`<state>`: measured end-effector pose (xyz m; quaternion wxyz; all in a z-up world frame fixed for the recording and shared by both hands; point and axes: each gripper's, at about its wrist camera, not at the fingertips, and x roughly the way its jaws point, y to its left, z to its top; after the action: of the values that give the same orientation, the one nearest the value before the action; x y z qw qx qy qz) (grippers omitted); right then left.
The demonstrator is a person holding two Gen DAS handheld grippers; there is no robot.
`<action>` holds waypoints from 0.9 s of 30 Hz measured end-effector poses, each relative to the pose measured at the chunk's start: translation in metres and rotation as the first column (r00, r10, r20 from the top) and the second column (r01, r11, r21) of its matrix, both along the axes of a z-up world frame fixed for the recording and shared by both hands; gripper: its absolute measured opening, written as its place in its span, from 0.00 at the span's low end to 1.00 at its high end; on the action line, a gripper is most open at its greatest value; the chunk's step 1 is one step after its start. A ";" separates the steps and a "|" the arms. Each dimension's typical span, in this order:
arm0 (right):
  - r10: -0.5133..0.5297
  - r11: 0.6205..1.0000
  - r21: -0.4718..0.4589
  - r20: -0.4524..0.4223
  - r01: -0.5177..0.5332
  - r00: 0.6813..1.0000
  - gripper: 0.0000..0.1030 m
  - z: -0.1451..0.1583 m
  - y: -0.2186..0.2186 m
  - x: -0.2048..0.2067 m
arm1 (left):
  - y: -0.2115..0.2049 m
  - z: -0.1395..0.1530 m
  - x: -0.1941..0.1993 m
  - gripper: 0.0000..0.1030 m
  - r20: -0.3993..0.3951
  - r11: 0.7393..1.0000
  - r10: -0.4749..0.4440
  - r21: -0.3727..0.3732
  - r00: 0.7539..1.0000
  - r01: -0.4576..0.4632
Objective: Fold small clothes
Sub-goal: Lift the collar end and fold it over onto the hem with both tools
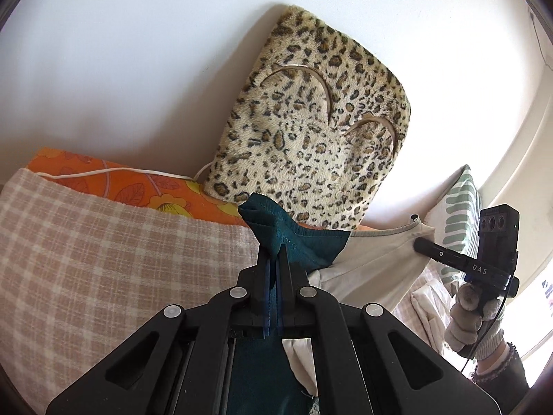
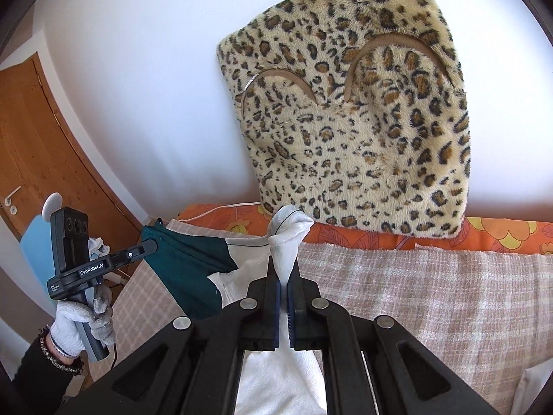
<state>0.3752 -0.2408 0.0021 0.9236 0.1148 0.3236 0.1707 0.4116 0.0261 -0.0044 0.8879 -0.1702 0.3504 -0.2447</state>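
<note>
A small garment, part teal (image 1: 304, 242) and part white (image 1: 373, 259), hangs stretched in the air between my two grippers above the bed. My left gripper (image 1: 274, 252) is shut on its teal corner. My right gripper (image 2: 283, 269) is shut on its white corner (image 2: 288, 231). In the right wrist view the teal part (image 2: 186, 263) runs left to the left gripper (image 2: 147, 245). In the left wrist view the white part runs right to the right gripper (image 1: 420, 242). The garment's lower part hangs hidden under the grippers.
A beige checked blanket (image 1: 103, 249) covers the bed, over an orange flowered sheet (image 1: 131, 183). A leopard-print cushion (image 2: 345, 121) leans on the white wall. A striped pillow (image 1: 459, 207) lies at the right, a wooden door (image 2: 31, 145) stands at the left.
</note>
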 end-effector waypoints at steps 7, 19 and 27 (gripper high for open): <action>0.025 1.000 -0.008 0.031 -0.025 0.999 0.01 0.017 0.026 -0.072 | 0.006 0.007 -0.066 0.01 0.018 0.999 -0.037 0.024 0.999 0.037; 0.080 0.993 -0.088 0.046 -0.076 0.996 0.01 0.004 0.052 -0.205 | 0.025 -0.018 -0.189 0.01 0.003 0.993 -0.103 0.064 0.995 0.103; 0.085 0.972 -0.219 -0.005 -0.084 0.996 0.01 -0.049 0.065 -0.259 | 0.027 -0.085 -0.237 0.01 -0.094 0.982 -0.128 0.127 0.987 0.139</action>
<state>0.1157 -0.1753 -0.0470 0.9232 -0.0016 0.3430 0.1734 0.1744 0.0536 -0.0899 0.8630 -0.0969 0.4144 -0.2723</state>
